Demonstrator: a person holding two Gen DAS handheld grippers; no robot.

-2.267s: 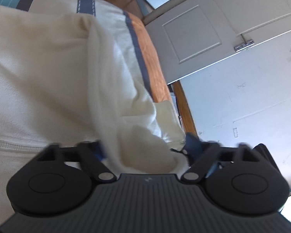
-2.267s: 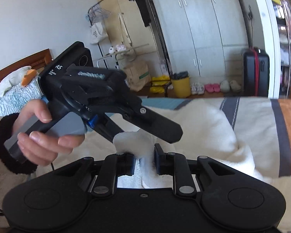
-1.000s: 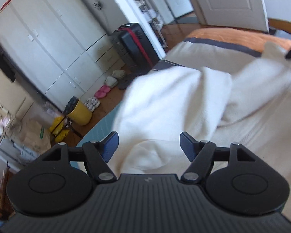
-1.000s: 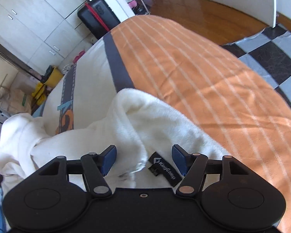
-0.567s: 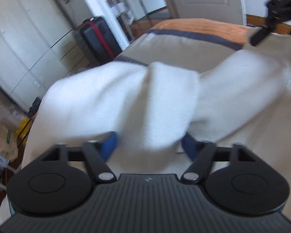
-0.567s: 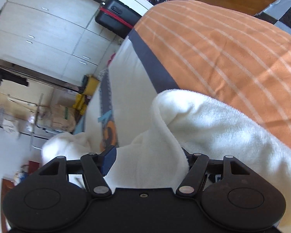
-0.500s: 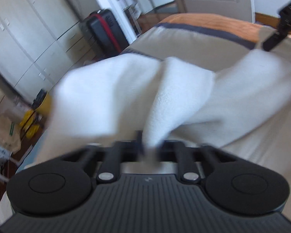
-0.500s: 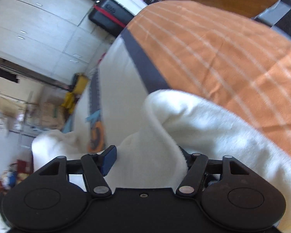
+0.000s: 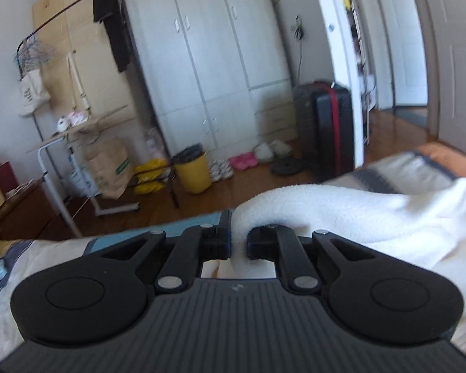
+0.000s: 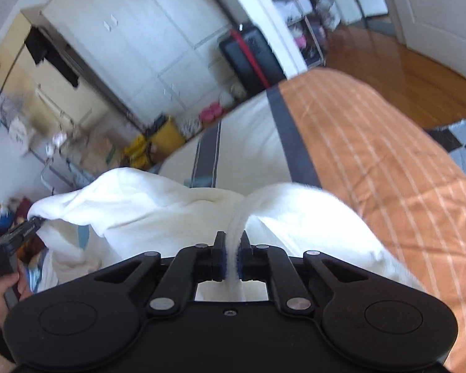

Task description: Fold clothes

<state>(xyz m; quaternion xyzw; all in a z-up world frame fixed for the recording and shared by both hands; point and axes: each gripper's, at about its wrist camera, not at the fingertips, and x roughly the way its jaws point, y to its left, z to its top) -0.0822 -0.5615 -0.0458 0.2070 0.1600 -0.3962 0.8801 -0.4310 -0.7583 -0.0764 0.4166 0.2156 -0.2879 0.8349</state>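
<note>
Right wrist view: right gripper [image 10: 231,259], fingers closing, pinches a white fleece garment [image 10: 171,208] lying on the striped bed [image 10: 372,155], while at nine o'clock the left gripper [image 9: 238,242] clamps another fold.

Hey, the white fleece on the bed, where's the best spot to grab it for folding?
Pinch the white fleece at its outer edges, one per side, from above: the right gripper is closing on a ridge, the left gripper holds another.

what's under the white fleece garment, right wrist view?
The white fleece garment lies on the striped bedspread, whose cream, dark and orange bands show around it. Anything beneath the fleece itself is covered.
</note>
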